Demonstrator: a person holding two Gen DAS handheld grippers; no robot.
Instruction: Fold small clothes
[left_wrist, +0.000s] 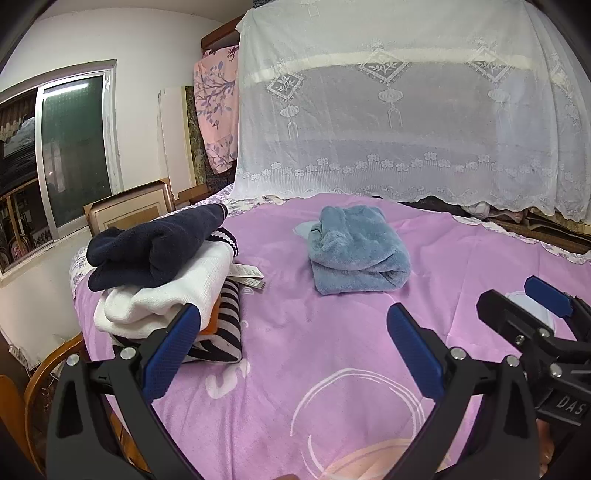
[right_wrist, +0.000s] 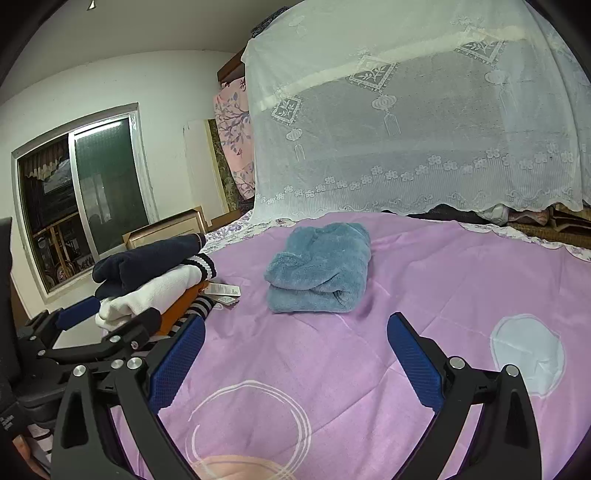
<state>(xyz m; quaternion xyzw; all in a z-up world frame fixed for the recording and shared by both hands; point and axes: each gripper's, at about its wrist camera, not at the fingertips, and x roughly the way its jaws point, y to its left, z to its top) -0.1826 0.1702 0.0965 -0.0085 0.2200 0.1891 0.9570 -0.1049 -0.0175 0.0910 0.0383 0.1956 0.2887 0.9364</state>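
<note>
Spread across the whole foreground is a pink-violet bedspread (left_wrist: 332, 332) with pale ring prints, and behind it a white lace net (left_wrist: 406, 110) hangs down to the bed; a dark window (left_wrist: 74, 155) sits in the wall to your left.

Your next biggest item is the stack of folded clothes (left_wrist: 159, 280) at the left edge of the bed: a navy knit on top, a white knit under it, something orange and a black-and-white striped piece at the bottom, with paper tags (left_wrist: 247, 275) poking out beside it.

Well apart from that, in the middle of the bedspread, lies the blue fleece garment (right_wrist: 319, 267), already bundled into a thick, rounded packet. Judge it as light, very soft and springy: the plush pile looks grippy rather than slick, but the folds will likely puff open if you let go carelessly. If you lift it, pinch through several layers at the rolled near edge, one side each, rather than a single flap.

Your left gripper (left_wrist: 295, 354) hovers over the bedspread with its blue pads wide apart, holding nothing. Your right gripper (right_wrist: 295, 363) is likewise spread and empty, just beside the left one.
</note>
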